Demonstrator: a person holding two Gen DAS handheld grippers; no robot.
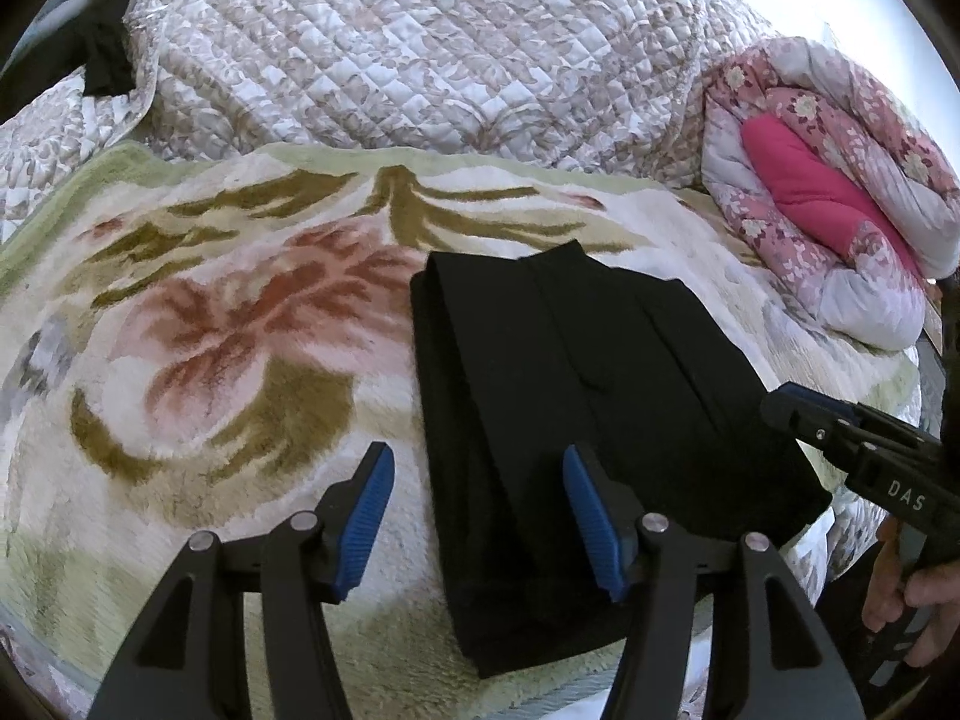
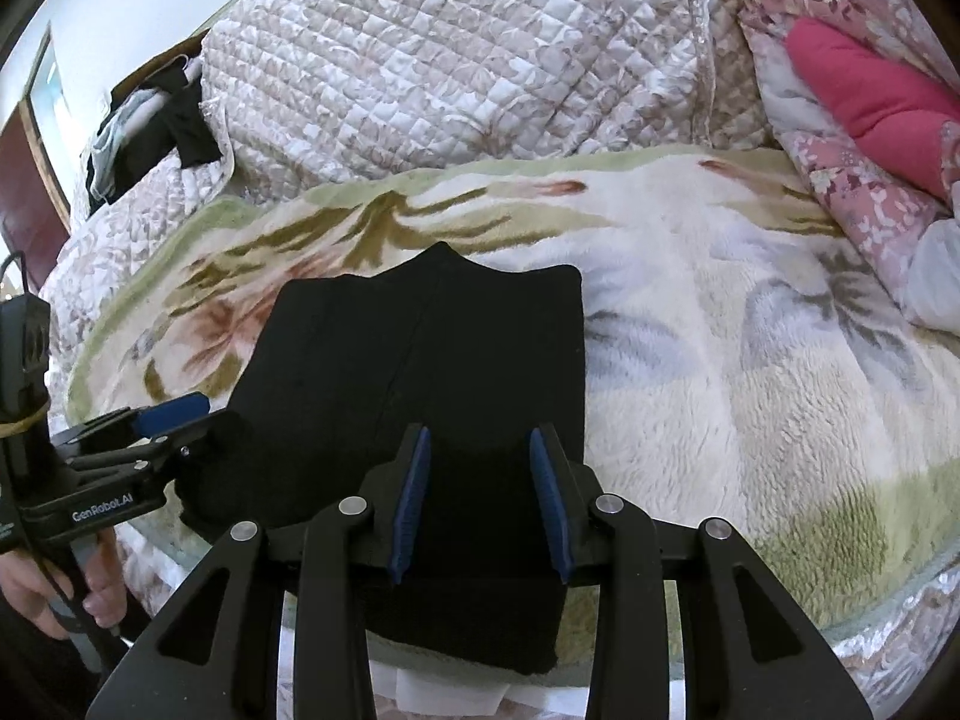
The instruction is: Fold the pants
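The black pants [image 1: 600, 372] lie folded into a compact, flat rectangle on a floral fleece blanket [image 1: 210, 330], close to the bed's near edge. My left gripper [image 1: 477, 453] is open, its blue pads spread wide over the left edge of the pants without pressing on the cloth. In the right wrist view the pants [image 2: 432, 348] fill the middle. My right gripper [image 2: 480, 432] hovers over their near part, jaws partly apart and nothing pinched. The left gripper [image 2: 192, 426] shows at the pants' left corner, and the right gripper [image 1: 780, 408] reaches in at their right edge.
A quilted cover [image 1: 420, 48] is heaped behind the blanket [image 2: 750, 360]. At the right lies a pink floral duvet [image 1: 840, 228] rolled around a pink cushion. Dark clothes [image 2: 174, 126] hang at the far left. A person's hands [image 2: 36, 588] hold the gripper handles at the bed's near edge.
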